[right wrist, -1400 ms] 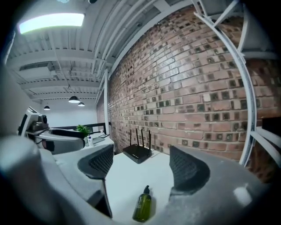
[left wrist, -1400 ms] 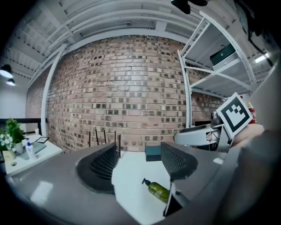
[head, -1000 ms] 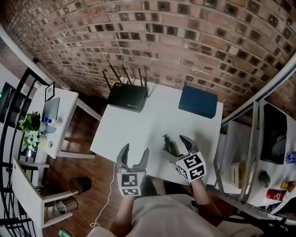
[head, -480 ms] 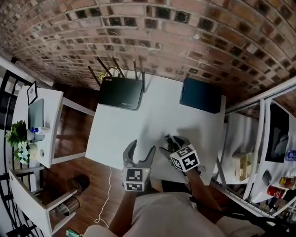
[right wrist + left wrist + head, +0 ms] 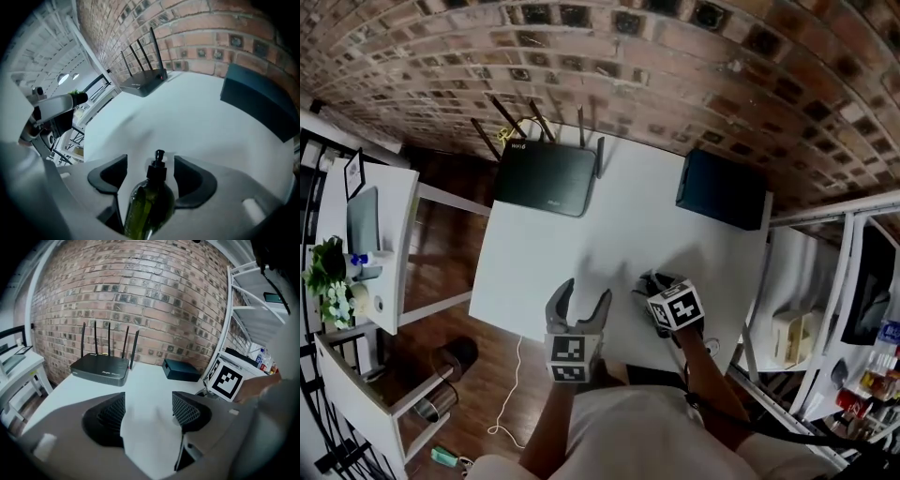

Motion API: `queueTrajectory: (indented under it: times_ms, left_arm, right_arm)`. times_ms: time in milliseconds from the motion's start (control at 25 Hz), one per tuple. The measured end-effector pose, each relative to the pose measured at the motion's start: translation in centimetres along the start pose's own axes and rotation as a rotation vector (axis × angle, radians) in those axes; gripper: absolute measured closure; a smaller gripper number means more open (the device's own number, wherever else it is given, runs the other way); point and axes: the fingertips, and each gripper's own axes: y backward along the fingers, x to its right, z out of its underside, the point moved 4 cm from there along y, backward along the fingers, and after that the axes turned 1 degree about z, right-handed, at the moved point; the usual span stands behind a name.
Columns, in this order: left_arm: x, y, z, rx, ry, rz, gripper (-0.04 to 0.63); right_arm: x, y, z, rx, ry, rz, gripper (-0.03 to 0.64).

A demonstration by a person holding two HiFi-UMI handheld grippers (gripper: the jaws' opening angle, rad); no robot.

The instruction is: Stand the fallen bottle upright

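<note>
A dark green pump bottle [image 5: 150, 201] lies on the white table [image 5: 581, 234], black pump head pointing away in the right gripper view. My right gripper [image 5: 150, 171] is down over it with the bottle between its closing jaws; the pads flank the pump neck with gaps on both sides. In the head view the right gripper [image 5: 654, 284] and its marker cube cover most of the bottle near the table's front right. My left gripper [image 5: 579, 300] hovers open at the front edge, nothing between its pads [image 5: 112, 413].
A black router [image 5: 546, 176] with antennas stands at the table's back left, a dark blue box [image 5: 722, 189] at the back right, against the brick wall. A white shelf frame [image 5: 806, 319] is to the right, a side table [image 5: 370, 234] with plants to the left.
Both grippers came down toward the table. The right one dropped over the bottle, tilted steeper, and its jaws narrowed around it.
</note>
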Motion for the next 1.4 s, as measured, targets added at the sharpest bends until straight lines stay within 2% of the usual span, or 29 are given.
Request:
queueTrajectory:
  times_ms: [200, 320, 360, 480, 600, 1040, 1400]
  left_arm:
    - [0.2, -0.4, 1.3, -0.034, 0.023, 0.010, 0.265]
    - [-1.5, 0.0, 1.7, -0.046, 0.025, -0.028, 0.265]
    - [-2.1, 0.0, 1.8, -0.047, 0.028, -0.044, 0.265]
    - [-3.3, 0.1, 1.6, -0.041, 0.049, -0.070, 0.265]
    - [-3.6, 0.2, 0.8, -0.022, 0.053, -0.069, 0.265]
    - [-1.6, 0.0, -1.7, 0.025, -0.006, -0.007, 0.265]
    - [0.3, 1.1, -3.3, 0.081, -0.059, 0.032, 0.265]
  right_arm:
    - [1.0, -1.2, 0.1, -0.051, 0.002, 0.019, 0.397]
    - [0.9, -1.8, 0.0, -0.071, 0.036, 0.030, 0.490]
    - [0.8, -1.8, 0.1, -0.074, 0.035, 0.020, 0.497]
    - [0.7, -1.4, 0.1, -0.071, 0.046, -0.020, 0.499]
    - [-0.2, -0.5, -0.4, -0.020, 0.091, -0.041, 0.500]
    - [-3.1, 3.6, -3.8, 0.145, 0.195, -0.030, 0.506]
    - [-4.0, 6.9, -2.5, 0.239, 0.227, 0.002, 0.506]
